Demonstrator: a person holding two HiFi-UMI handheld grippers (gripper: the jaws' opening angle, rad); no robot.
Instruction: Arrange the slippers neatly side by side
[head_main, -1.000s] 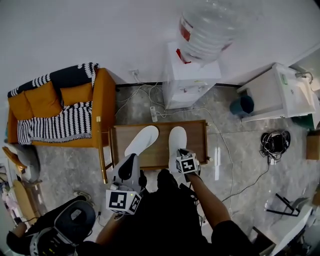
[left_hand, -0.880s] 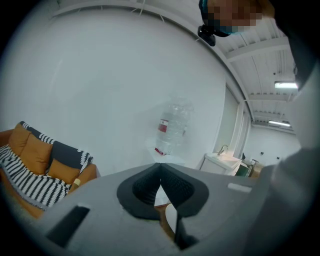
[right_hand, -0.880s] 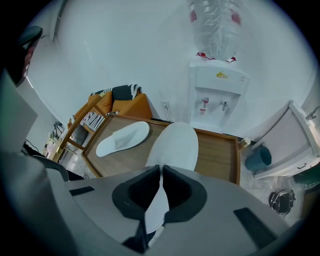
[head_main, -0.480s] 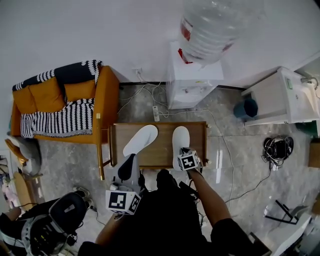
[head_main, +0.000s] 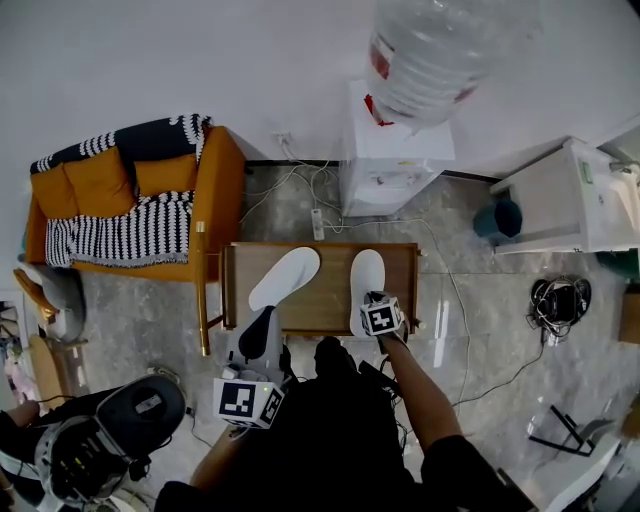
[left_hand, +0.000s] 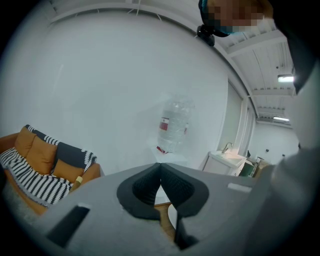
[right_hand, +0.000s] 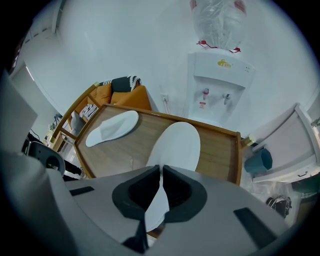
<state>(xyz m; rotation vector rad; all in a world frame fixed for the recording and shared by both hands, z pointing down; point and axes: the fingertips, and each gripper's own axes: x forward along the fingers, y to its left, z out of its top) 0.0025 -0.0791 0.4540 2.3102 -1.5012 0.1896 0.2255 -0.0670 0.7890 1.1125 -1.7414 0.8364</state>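
Observation:
Two white slippers are on the low wooden table (head_main: 400, 262). The left slipper (head_main: 285, 278) lies slanted, toe toward the far right; it also shows in the right gripper view as the far slipper (right_hand: 111, 127). The right slipper (head_main: 366, 278) points straight away, and my right gripper (head_main: 375, 302) is shut on its near heel edge. In the right gripper view the heel of that slipper (right_hand: 175, 147) runs down between the closed jaws of the right gripper (right_hand: 161, 172). My left gripper (head_main: 262, 322) hovers off the table's near edge. It is shut on nothing, and the left gripper (left_hand: 160, 170) faces the wall.
An orange sofa (head_main: 120, 205) with a striped blanket stands left of the table. A water dispenser (head_main: 400, 150) stands behind it, with cables (head_main: 300, 190) on the floor. A blue bin (head_main: 497, 217) and a white cabinet (head_main: 570, 200) are at the right. A dark grey device (head_main: 100, 445) sits at lower left.
My right gripper has sunk a little with the right slipper in it, drifting slightly to the right. The left gripper and the left slipper have stayed where they were.

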